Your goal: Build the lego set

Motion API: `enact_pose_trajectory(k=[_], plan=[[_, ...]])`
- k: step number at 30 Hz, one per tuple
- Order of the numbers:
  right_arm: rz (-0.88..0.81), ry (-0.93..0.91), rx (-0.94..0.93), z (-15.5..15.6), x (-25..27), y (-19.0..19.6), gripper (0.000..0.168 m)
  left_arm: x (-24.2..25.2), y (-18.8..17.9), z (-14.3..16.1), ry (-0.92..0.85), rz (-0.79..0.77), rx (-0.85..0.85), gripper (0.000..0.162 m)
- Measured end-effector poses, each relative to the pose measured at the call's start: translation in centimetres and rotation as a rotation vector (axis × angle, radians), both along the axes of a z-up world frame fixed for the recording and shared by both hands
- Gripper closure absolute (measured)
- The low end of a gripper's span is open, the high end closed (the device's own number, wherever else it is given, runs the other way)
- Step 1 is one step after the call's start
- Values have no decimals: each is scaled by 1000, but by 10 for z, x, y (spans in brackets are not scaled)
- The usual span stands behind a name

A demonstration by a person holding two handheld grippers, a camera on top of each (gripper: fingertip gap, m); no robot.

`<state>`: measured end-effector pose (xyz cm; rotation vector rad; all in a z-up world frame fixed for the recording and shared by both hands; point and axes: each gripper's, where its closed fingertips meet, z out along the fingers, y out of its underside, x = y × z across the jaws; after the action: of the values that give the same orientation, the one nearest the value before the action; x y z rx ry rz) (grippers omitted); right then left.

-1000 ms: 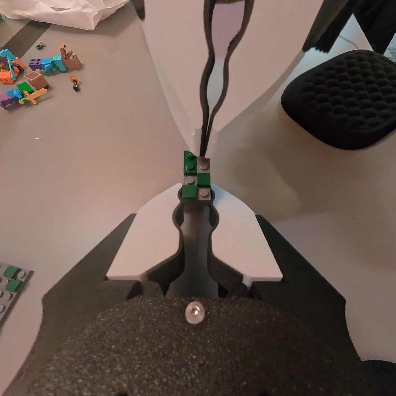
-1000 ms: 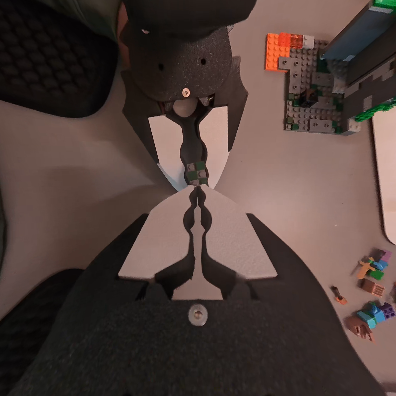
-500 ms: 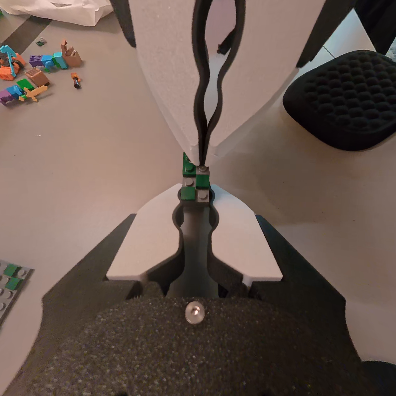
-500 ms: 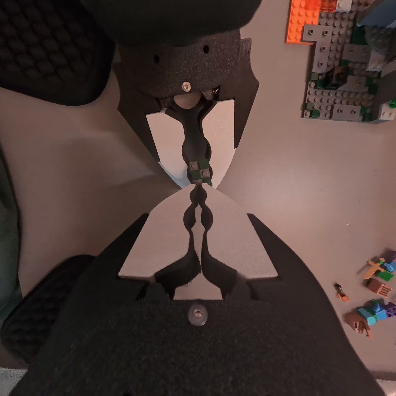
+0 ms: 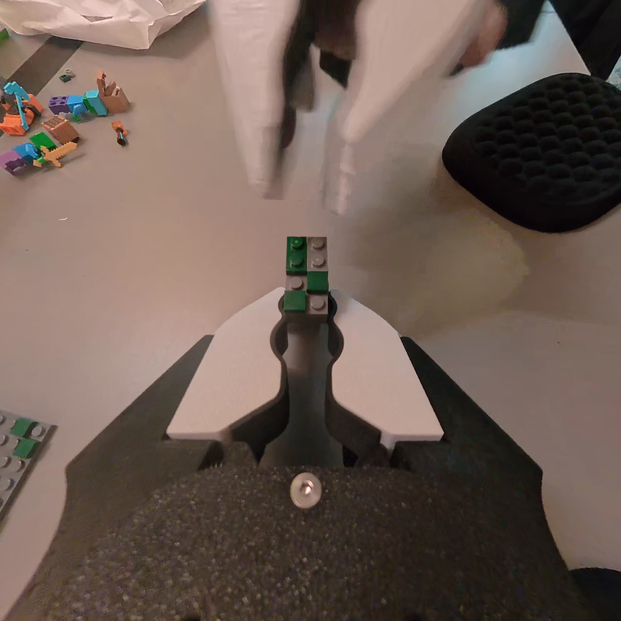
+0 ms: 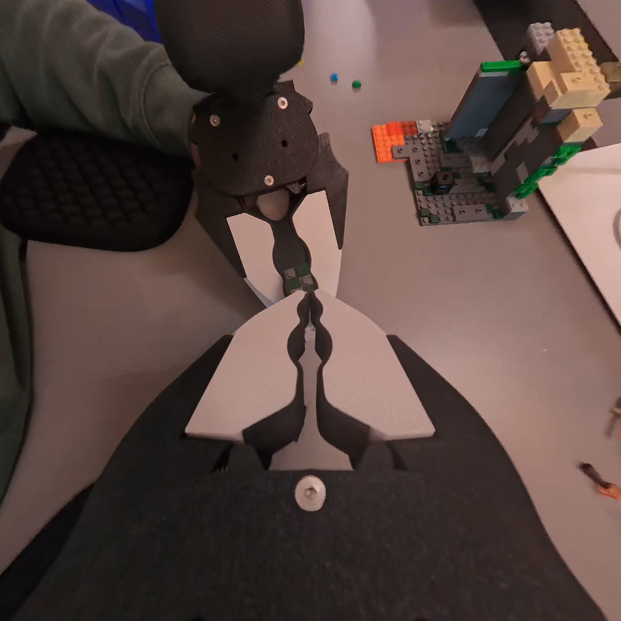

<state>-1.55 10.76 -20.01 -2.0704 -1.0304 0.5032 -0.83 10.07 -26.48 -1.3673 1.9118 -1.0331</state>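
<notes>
Table (image 5: 134, 268): grey, bare in the middle.

Black honeycomb cushion (image 5: 537, 151): at 2 o'clock in the left wrist view, well apart from the work.

Partly built model (image 6: 487, 161): at 2 o'clock in the right wrist view. A tower on a grey studded base with an orange corner.

Left gripper (image 5: 305, 302): fingers clamped on the near end of the plate assembly (image 5: 306, 268).

Right gripper (image 6: 307, 295): its tips sit just short of the assembly's free end. In its own view the fingers look almost together. The left wrist view shows it at 12 o'clock, blurred, with a gap between the fingers. I cannot tell its state.

Loose pieces (image 5: 50, 127): small coloured bits scattered at 10 o'clock.

Plate assembly: dark green and grey, two studs wide, held off the table and pointing to 12 o'clock.

Handling, as a judgement:
- It is very light, rigid and hard plastic.
- Its smooth sides are likely to slip under a shallow pinch.
- The stud joints could pop apart if it is bent.
- Best held across the long side edges, low on the stack. Press new pieces straight down onto the studs, not at an angle.
</notes>
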Motion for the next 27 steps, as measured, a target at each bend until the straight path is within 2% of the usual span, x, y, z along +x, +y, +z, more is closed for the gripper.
enact_pose_trajectory(k=[1,2,6,12,13,15,17,21,27], plan=[[-21,28,4,-4,0,0,139,0,0,0,-1,0,0,143],[-30,46,3,-9,0,0,129,0,0,0,-2,1,2,143],[-19,132,90,-20,-4,-1,120,0,0,0,-5,-2,10,143],[53,125,199,-29,-12,-1,129,0,-4,-6,20,-24,52,143],[66,113,200,-30,-12,-1,132,0,-4,-6,18,-24,58,142],[76,107,209,-31,-11,0,150,1,-3,-5,13,-14,55,142],[72,122,209,-30,-9,1,151,1,-1,-2,-2,-1,43,141],[-17,177,239,-24,-1,9,151,1,10,6,-46,61,37,136],[-245,191,282,-14,20,36,151,-3,39,24,-132,216,22,135]])
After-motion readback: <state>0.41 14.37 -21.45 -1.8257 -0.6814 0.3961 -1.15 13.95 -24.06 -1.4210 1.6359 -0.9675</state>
